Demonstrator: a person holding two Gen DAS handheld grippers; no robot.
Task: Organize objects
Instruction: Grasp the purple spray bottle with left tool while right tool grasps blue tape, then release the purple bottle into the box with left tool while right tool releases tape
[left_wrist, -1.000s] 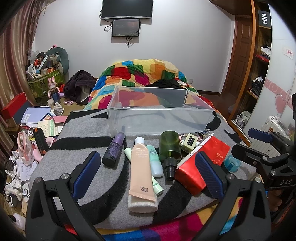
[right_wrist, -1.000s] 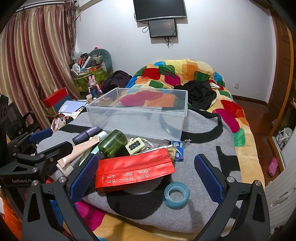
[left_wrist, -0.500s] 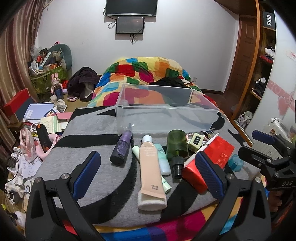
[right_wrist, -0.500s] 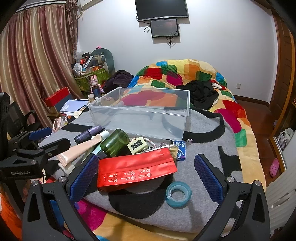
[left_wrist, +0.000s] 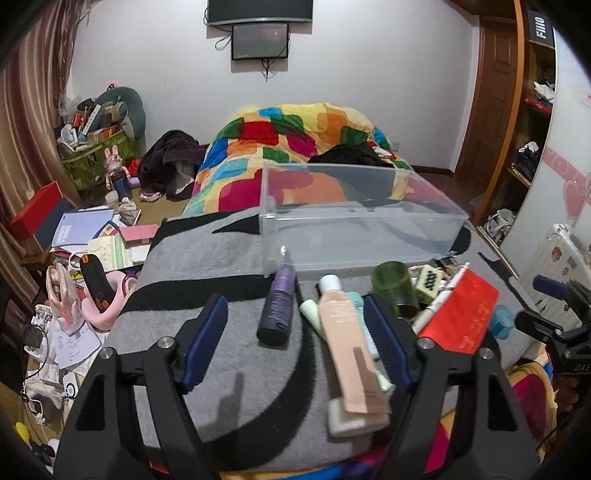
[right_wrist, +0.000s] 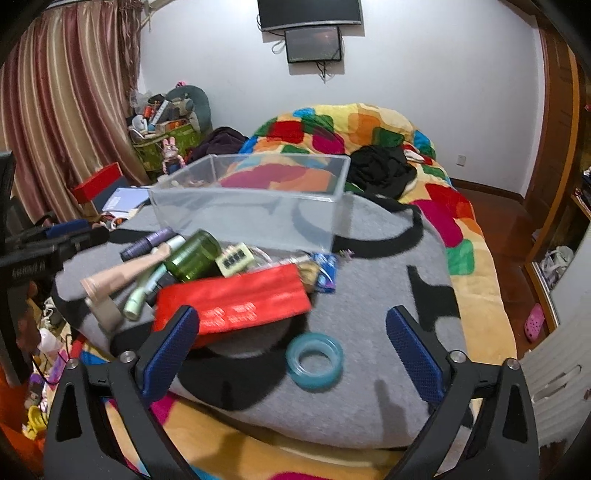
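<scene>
- Starting the pick phase: nothing is grasped yet, and the clear plastic bin (left_wrist: 364, 236) on the grey blanket (left_wrist: 207, 258) looks empty.
- Left gripper (left_wrist: 295, 341) hovers low, jaws spread wide and holding nothing; between them lie the purple bottle (left_wrist: 277, 308) and the beige tube (left_wrist: 349, 345).
- Right gripper (right_wrist: 295, 350) is also wide open and empty, with the blue tape roll (right_wrist: 315, 360) lying between its fingers and the red pouch (right_wrist: 236, 302) just beside the left finger.
- Green bottle (right_wrist: 192, 254), pale green tube (right_wrist: 142, 293) and dice-like block (right_wrist: 234, 258) are piled near the bin's front wall.
- Next move, likely: lower over one item, centre it, close, then lift over the bin wall.
- Purple bottle may roll, so grip across its body.
</scene>
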